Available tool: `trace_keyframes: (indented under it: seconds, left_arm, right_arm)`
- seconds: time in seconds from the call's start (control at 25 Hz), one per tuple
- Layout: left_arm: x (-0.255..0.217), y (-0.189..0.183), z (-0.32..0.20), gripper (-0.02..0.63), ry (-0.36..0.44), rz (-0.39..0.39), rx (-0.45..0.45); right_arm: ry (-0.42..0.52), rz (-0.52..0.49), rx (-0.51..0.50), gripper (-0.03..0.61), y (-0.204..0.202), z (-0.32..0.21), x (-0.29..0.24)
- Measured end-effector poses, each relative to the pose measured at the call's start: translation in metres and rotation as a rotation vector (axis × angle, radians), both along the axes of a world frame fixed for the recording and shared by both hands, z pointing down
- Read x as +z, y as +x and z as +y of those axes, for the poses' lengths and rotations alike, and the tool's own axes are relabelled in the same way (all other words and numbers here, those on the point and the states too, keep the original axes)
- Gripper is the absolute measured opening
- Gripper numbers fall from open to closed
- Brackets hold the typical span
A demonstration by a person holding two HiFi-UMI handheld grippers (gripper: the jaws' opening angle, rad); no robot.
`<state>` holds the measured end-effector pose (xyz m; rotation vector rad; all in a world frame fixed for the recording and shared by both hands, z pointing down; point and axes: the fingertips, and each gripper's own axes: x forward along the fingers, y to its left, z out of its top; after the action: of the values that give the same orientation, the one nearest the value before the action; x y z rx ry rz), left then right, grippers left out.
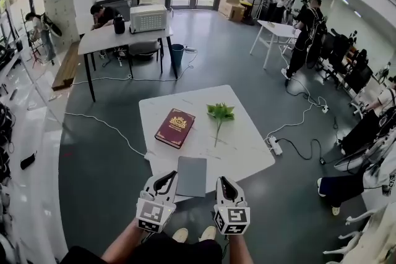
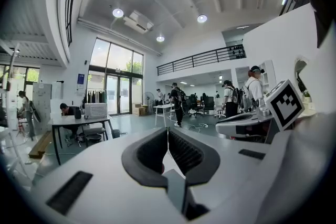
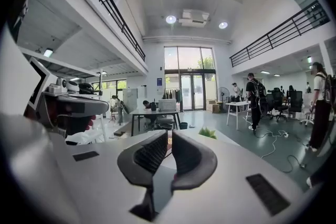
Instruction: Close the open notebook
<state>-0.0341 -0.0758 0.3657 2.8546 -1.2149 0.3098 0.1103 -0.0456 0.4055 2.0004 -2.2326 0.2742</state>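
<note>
A grey notebook point(image 1: 191, 175) lies closed and flat at the near edge of the white table point(image 1: 247, 145). My left gripper point(image 1: 167, 180) hovers just to its left and my right gripper point(image 1: 223, 182) just to its right; neither touches it. In the left gripper view the left gripper point(image 2: 168, 131) has its jaws meeting at the tips with nothing between them. In the right gripper view the right gripper point(image 3: 169, 134) shows a narrow gap between its jaws, empty. Both point out over the table, nearly level.
A dark red book point(image 1: 174, 127) and a green plant sprig point(image 1: 219, 113) lie further back on the table. A power strip point(image 1: 276, 145) and cables lie on the floor to the right. A desk point(image 1: 127, 34) and several people stand further off.
</note>
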Motion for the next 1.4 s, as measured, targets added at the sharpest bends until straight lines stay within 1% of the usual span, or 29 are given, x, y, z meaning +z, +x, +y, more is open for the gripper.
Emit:
trace_keyframes:
  seconds: [0.2, 0.32, 0.48, 0.84, 1.08, 1.4]
  left_arm:
    - [-0.002, 0.004, 0.008, 0.026, 0.012, -0.004, 0.039]
    - [-0.002, 0.001, 0.01, 0.026, 0.006, -0.007, 0.047]
    - [0.002, -0.002, 0.011, 0.026, -0.009, -0.003, 0.05]
    - [0.005, -0.001, 0.007, 0.026, -0.009, -0.006, 0.051]
    - [0.007, -0.001, 0.005, 0.026, -0.008, -0.006, 0.047]
    - [0.007, -0.003, 0.005, 0.026, -0.011, -0.008, 0.046]
  right_arm:
    - [0.032, 0.001, 0.037, 0.018, 0.0, 0.012, -0.008]
    - [0.036, 0.003, 0.041, 0.017, -0.003, 0.015, -0.011]
    - [0.037, 0.009, 0.042, 0.017, -0.007, 0.018, -0.011]
    - [0.035, 0.003, 0.042, 0.017, -0.006, 0.014, -0.008]
    - [0.039, 0.026, 0.046, 0.015, -0.006, 0.012, -0.007]
    - [0.045, 0.024, 0.045, 0.015, -0.007, 0.013, -0.011]
